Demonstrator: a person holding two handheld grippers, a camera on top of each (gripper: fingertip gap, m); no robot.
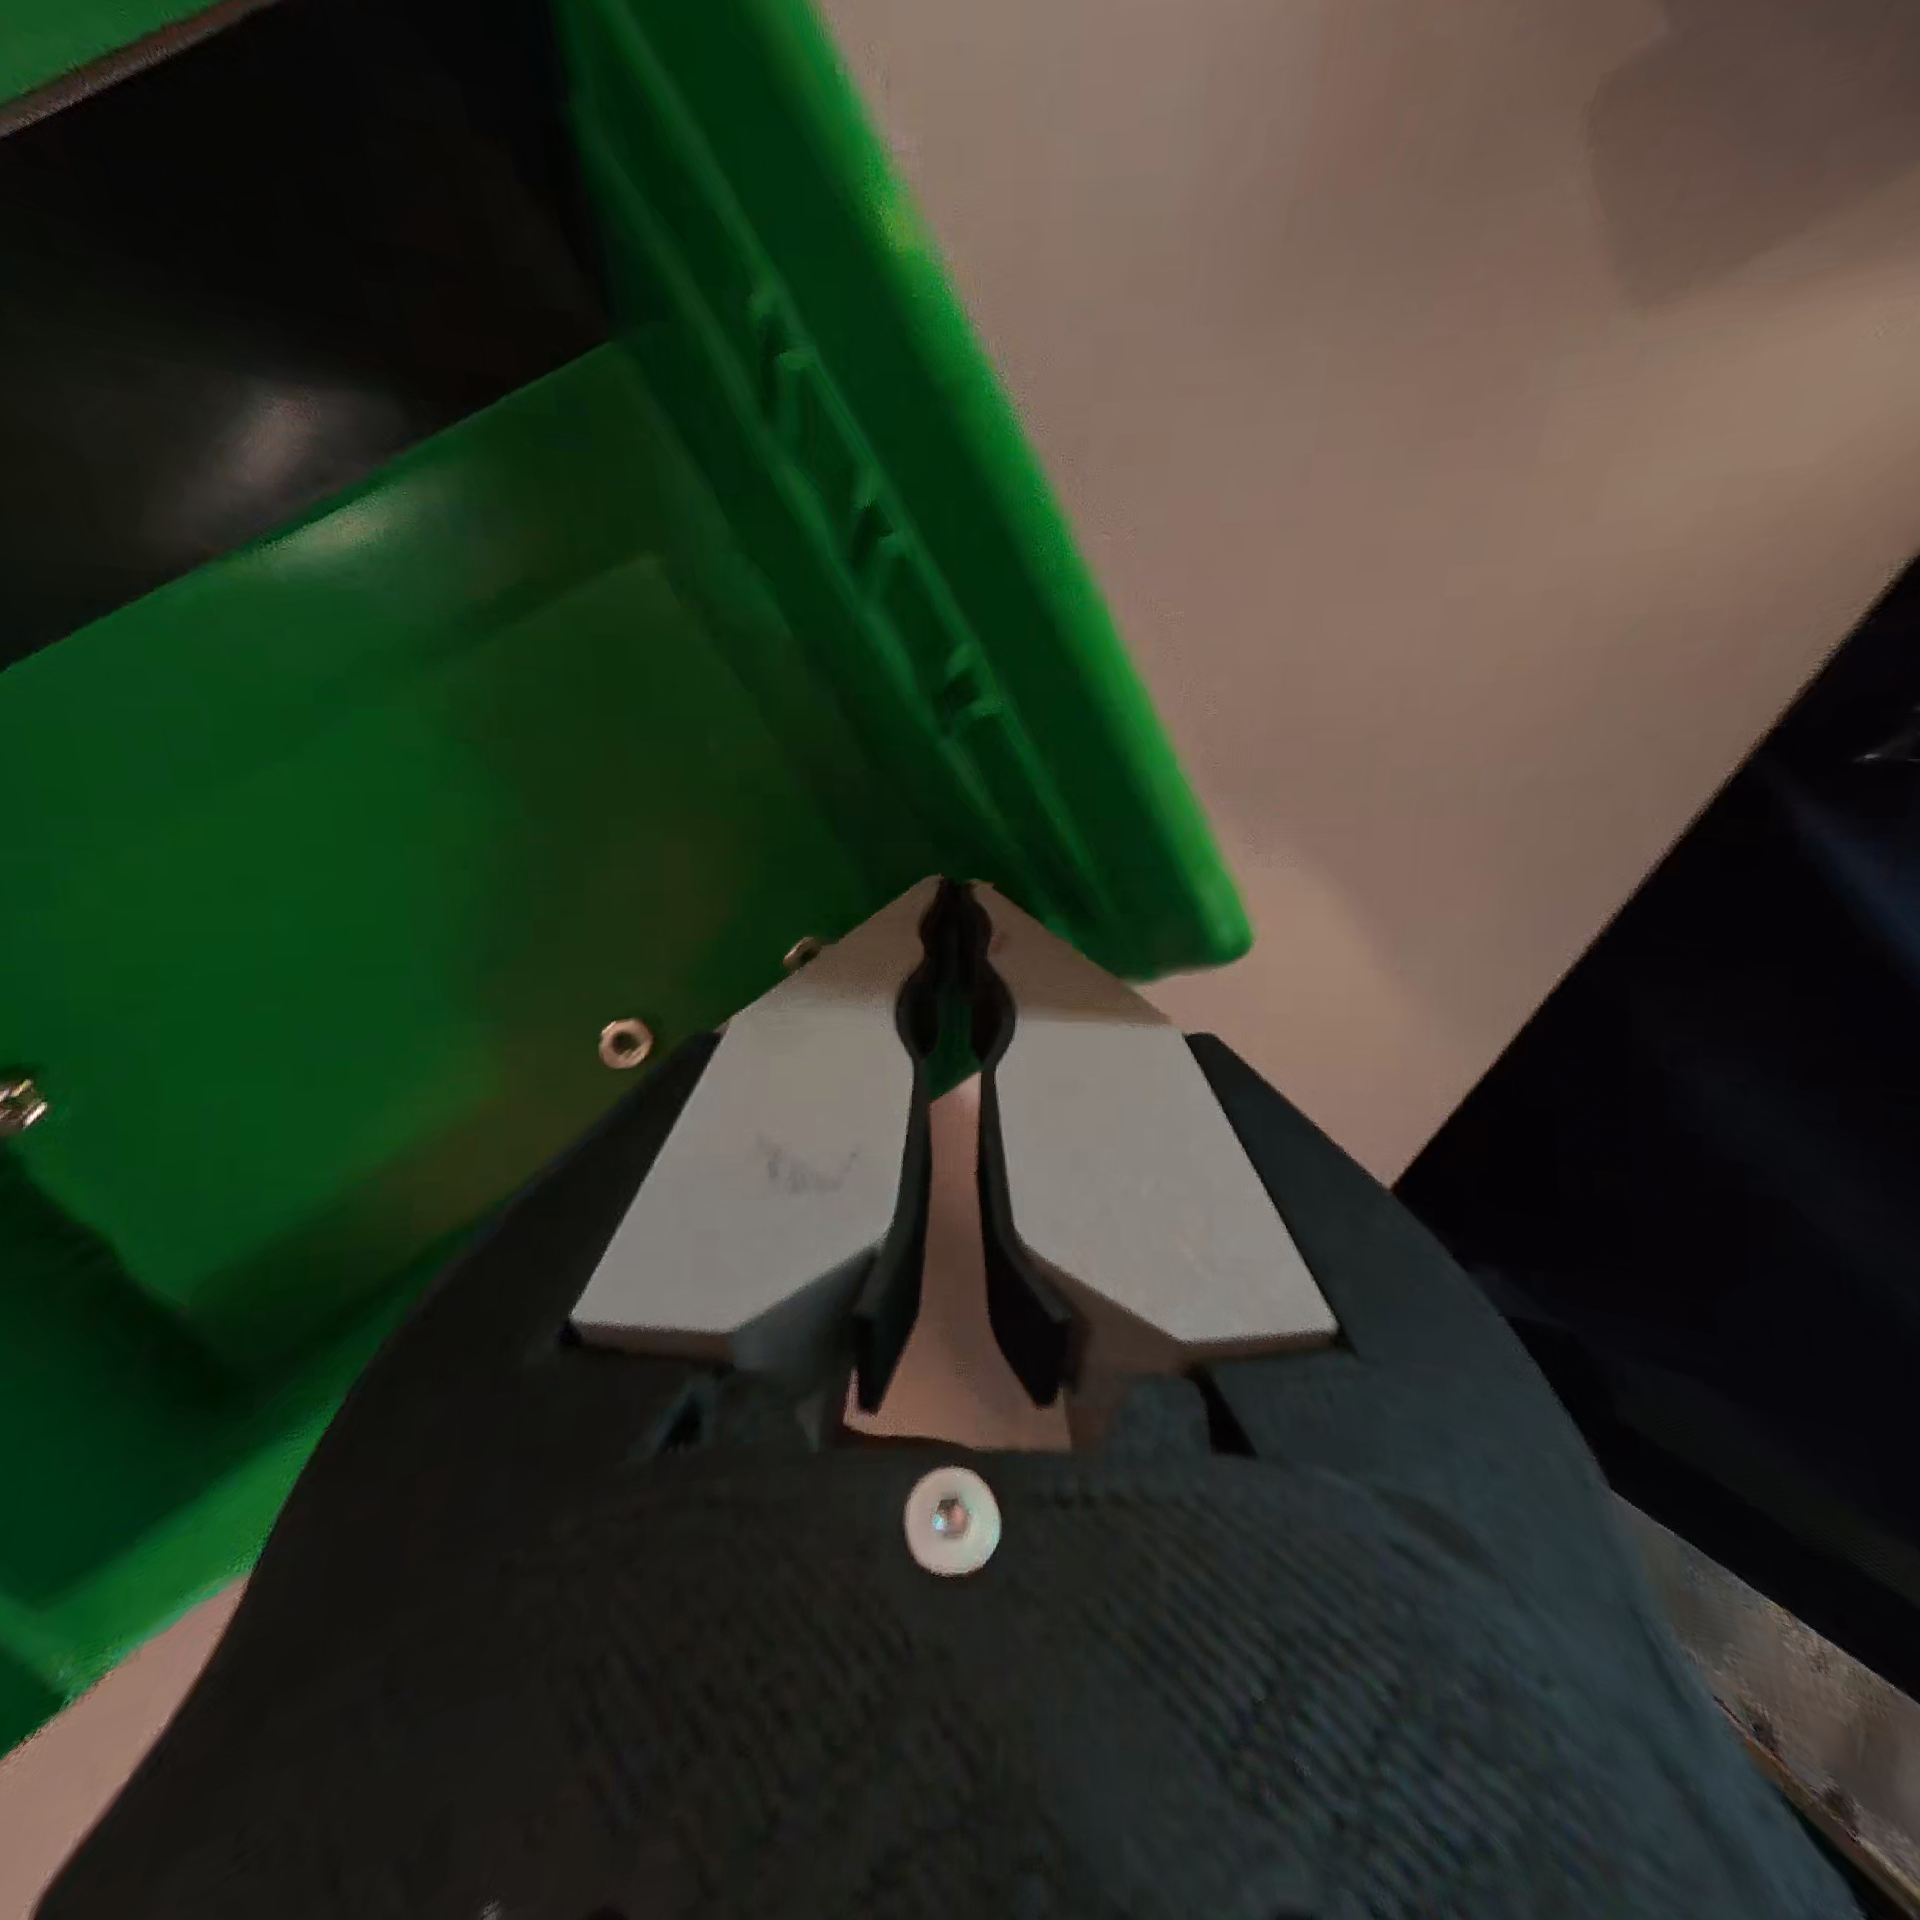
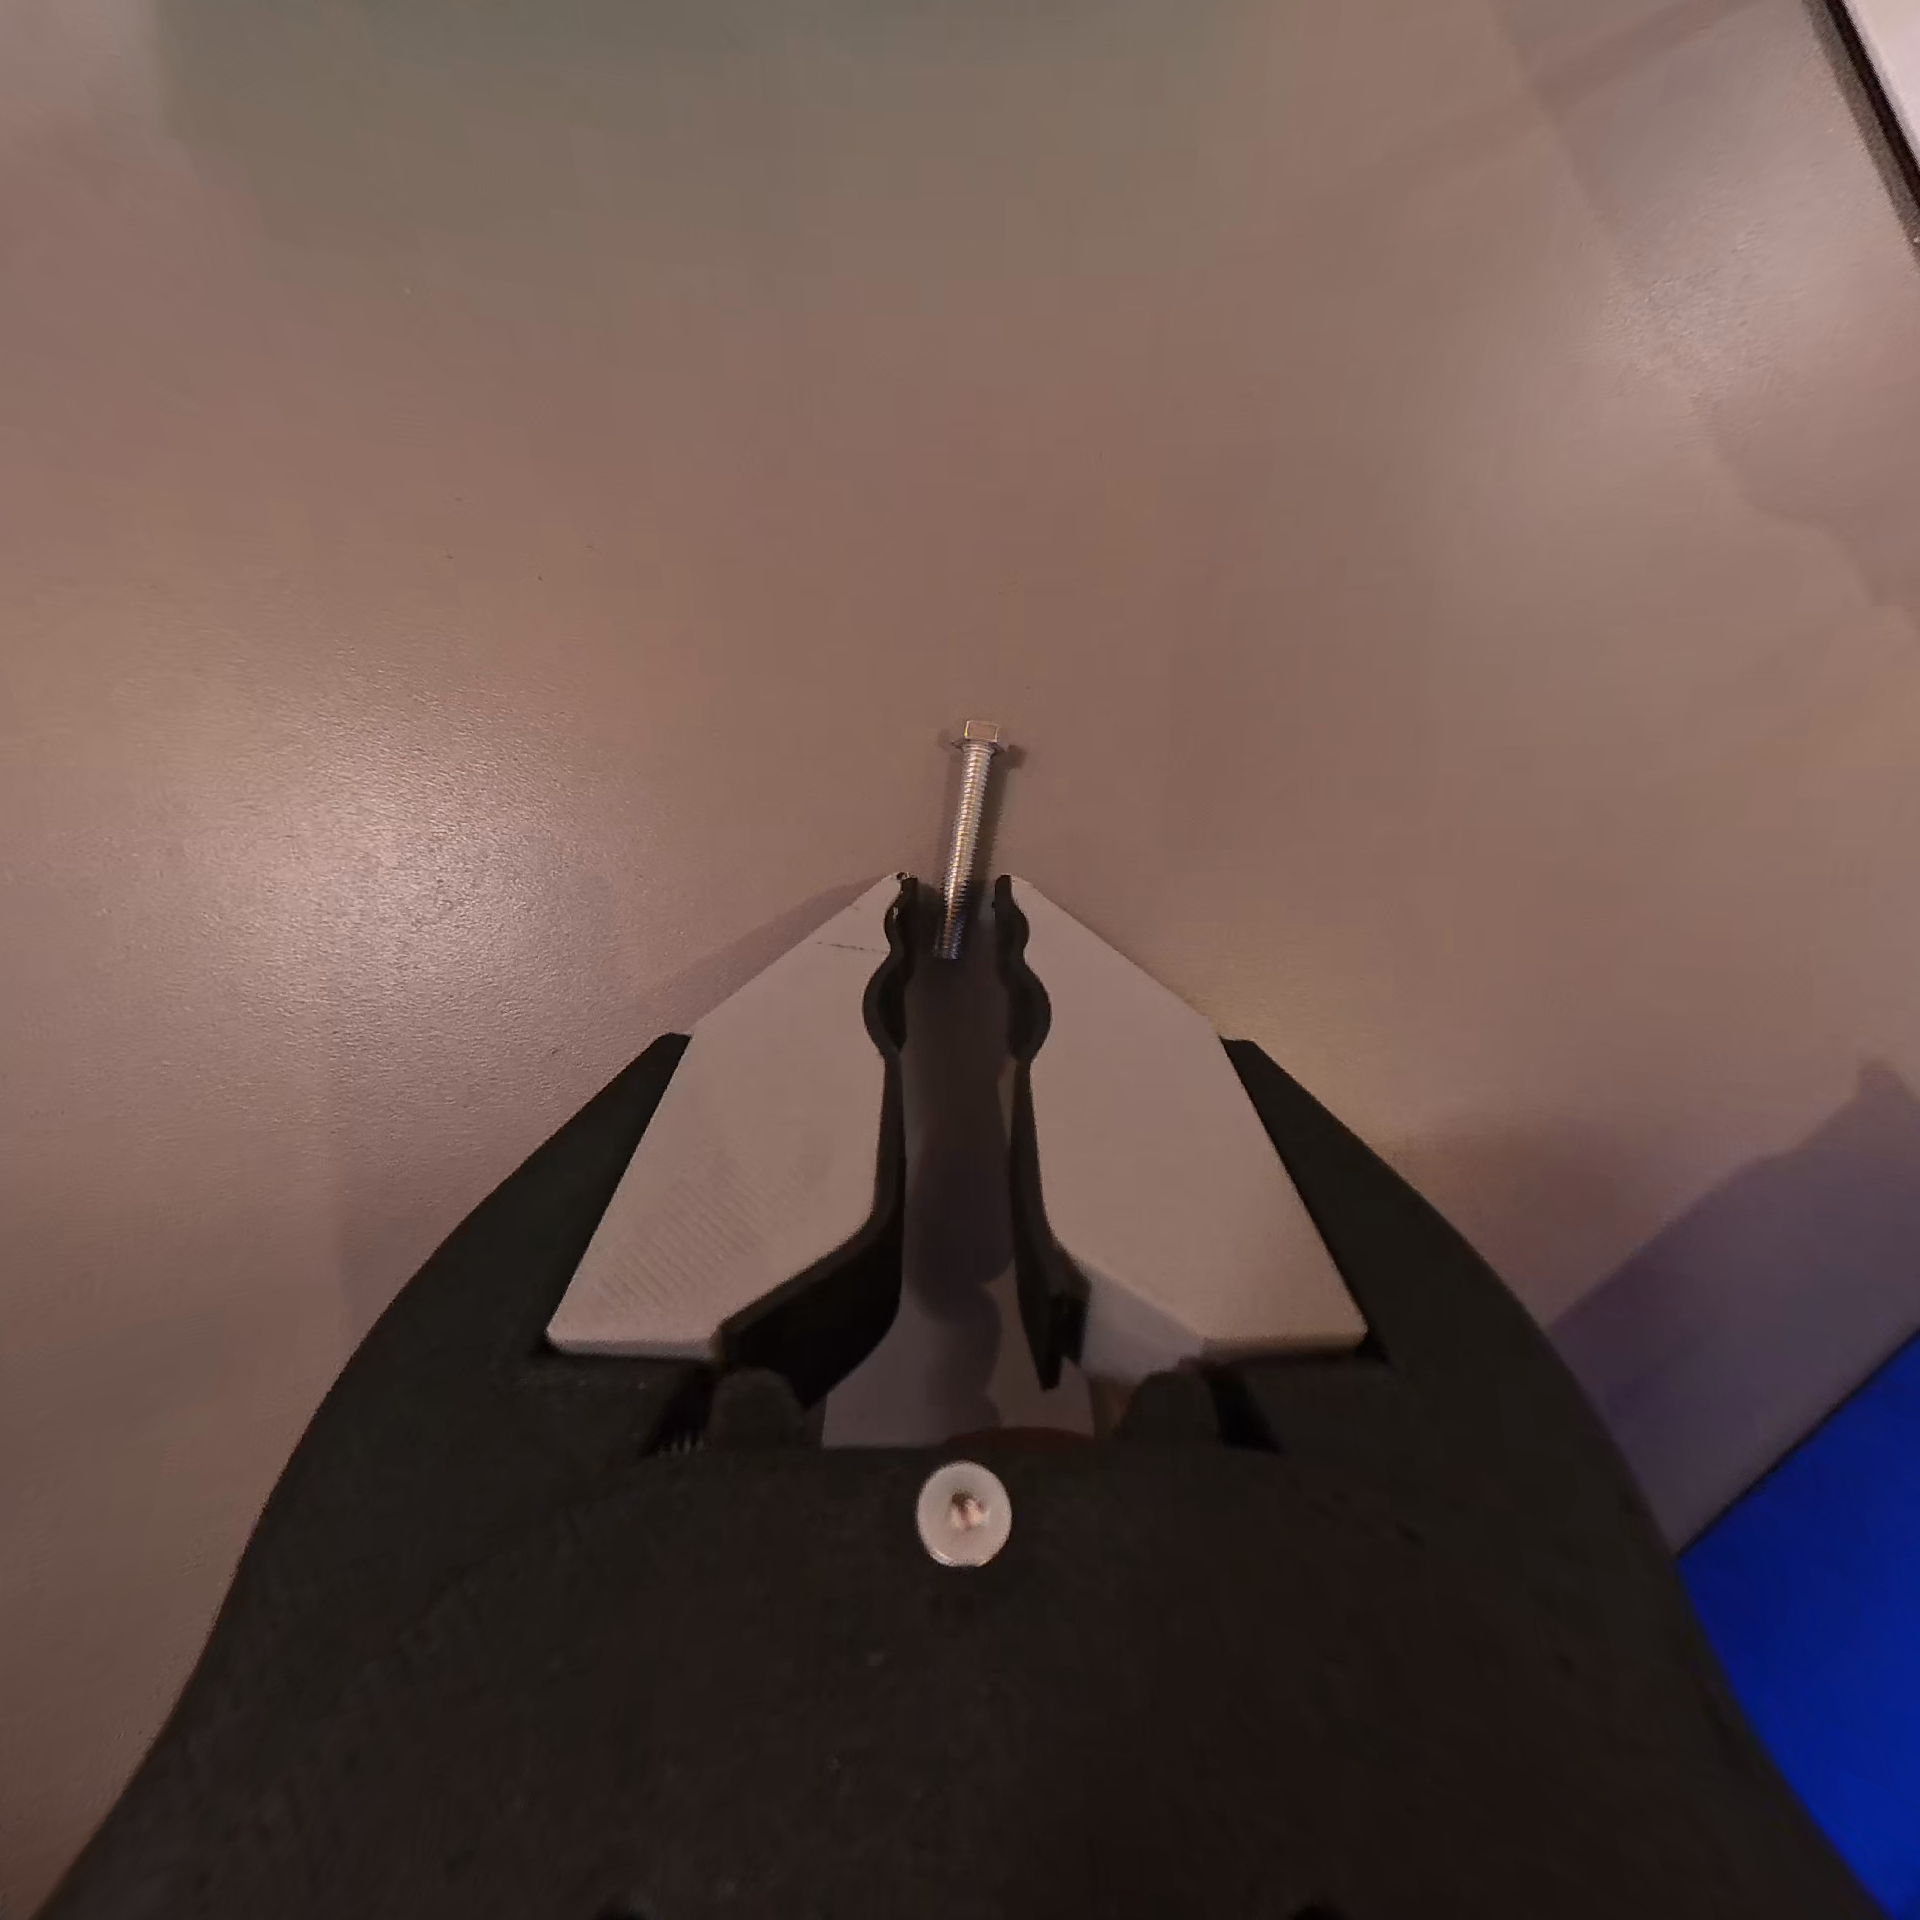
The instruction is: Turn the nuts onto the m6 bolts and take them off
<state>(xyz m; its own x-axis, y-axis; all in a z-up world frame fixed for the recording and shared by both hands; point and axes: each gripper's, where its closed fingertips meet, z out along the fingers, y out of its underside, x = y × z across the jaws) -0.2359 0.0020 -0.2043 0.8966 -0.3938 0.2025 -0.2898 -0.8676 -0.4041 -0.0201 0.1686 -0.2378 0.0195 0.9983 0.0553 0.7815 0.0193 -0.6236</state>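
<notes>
In the left wrist view my left gripper (image 1: 952, 896) is shut, its tips pressed together over the inside corner of a green plastic bin (image 1: 312, 831). I see nothing between the tips. Small silver nuts lie on the bin floor: one (image 1: 625, 1042) just left of the fingers, one (image 1: 802, 951) partly hidden by the left finger, one (image 1: 16, 1103) at the frame's left edge. In the right wrist view a silver hex-head bolt (image 2: 964, 810) lies on the table, head pointing away. My right gripper (image 2: 954, 899) is open, its fingertips on either side of the bolt's threaded end, apart from it.
The bin's ribbed side wall (image 1: 883, 520) rises right of the left gripper. The pale table (image 1: 1455, 416) ends at a dark area (image 1: 1714, 1143) to the right. In the right wrist view a blue surface (image 2: 1829, 1558) lies past the table edge at lower right.
</notes>
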